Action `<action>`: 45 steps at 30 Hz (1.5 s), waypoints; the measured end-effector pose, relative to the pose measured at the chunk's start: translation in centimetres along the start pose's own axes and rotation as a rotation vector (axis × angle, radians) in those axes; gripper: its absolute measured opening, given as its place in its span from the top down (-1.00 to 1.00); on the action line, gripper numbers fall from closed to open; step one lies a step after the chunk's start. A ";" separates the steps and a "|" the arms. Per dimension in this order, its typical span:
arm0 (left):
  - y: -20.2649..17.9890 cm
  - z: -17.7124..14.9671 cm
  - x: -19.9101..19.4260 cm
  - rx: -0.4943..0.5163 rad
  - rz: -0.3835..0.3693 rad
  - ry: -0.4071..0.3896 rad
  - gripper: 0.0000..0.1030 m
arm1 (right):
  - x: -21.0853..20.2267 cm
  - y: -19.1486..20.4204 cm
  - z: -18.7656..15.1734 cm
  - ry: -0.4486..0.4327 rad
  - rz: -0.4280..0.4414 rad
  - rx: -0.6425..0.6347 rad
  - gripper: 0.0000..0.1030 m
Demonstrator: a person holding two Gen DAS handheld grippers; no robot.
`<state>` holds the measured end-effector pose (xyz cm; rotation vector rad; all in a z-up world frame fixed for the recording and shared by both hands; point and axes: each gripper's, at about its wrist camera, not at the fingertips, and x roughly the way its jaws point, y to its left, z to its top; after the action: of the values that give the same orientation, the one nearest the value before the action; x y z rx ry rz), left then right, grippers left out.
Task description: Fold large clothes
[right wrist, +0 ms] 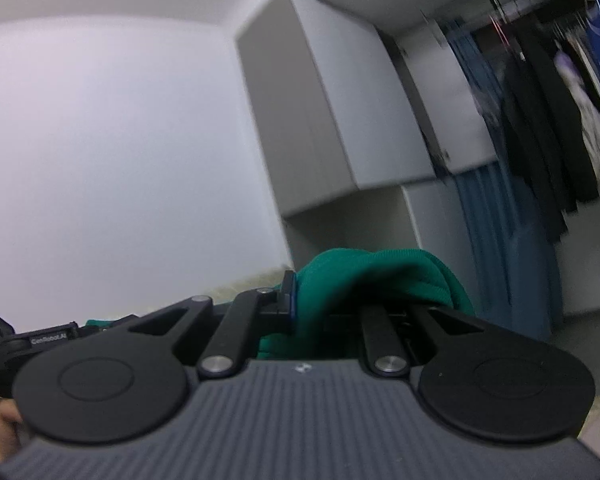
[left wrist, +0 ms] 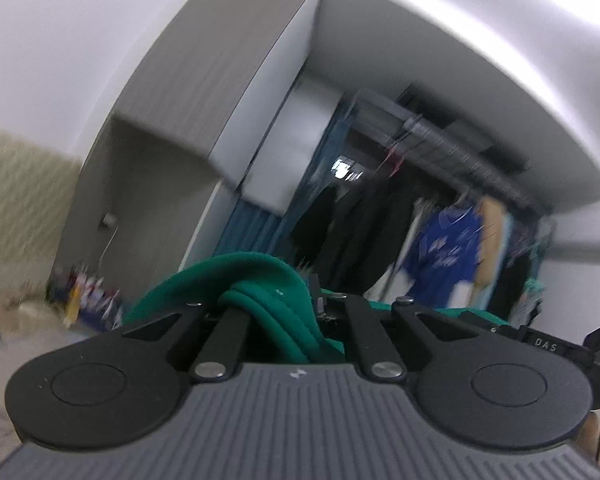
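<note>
i have the left gripper [left wrist: 278, 304] pinched nearly closed on a bunch of the green garment [left wrist: 260, 280]; the cloth is gathered into thick folds between its fingers and humps up over the front of the tool. the right gripper [right wrist: 340, 304] is also narrow, clamped on another bunch of the same green garment [right wrist: 364, 280], which bulges over its fingers and hides the tips. both tools point roughly level into the room, so the cloth sits up in the air at the tongs, not lying on any surface i can see. in the left view a strip of green runs off to the right behind the tool. ahead i see a grey wardrobe [left wrist: 204, 120], a blue curtain [left wrist: 252, 224] and a rail of hanging clothes [left wrist: 440, 216], among them a blue shirt [left wrist: 448, 256]. the pictures are blurred. at the lower left of the right view a hand [right wrist: 4, 416] shows.
</note>
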<state>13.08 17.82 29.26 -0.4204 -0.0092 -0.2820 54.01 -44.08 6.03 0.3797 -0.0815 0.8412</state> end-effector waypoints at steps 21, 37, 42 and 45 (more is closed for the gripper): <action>37.2 -35.9 43.4 -0.117 0.328 0.499 0.77 | 34.1 -21.5 -37.6 0.451 -0.279 0.045 0.71; 36.9 -37.0 43.0 -0.047 0.330 0.627 -0.28 | 33.9 -20.9 -38.1 0.547 -0.283 0.151 0.39; 32.5 -34.6 37.7 -0.011 0.329 0.588 -0.39 | 30.4 -17.7 -36.2 0.520 -0.260 0.129 -0.07; 29.6 -33.6 33.5 -0.003 0.320 0.572 -0.40 | 27.0 -15.5 -34.6 0.497 -0.227 0.148 -0.07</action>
<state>51.65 21.18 -11.05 -0.3265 0.6138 -0.0783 80.80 -21.77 -24.83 0.3023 0.4791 0.6975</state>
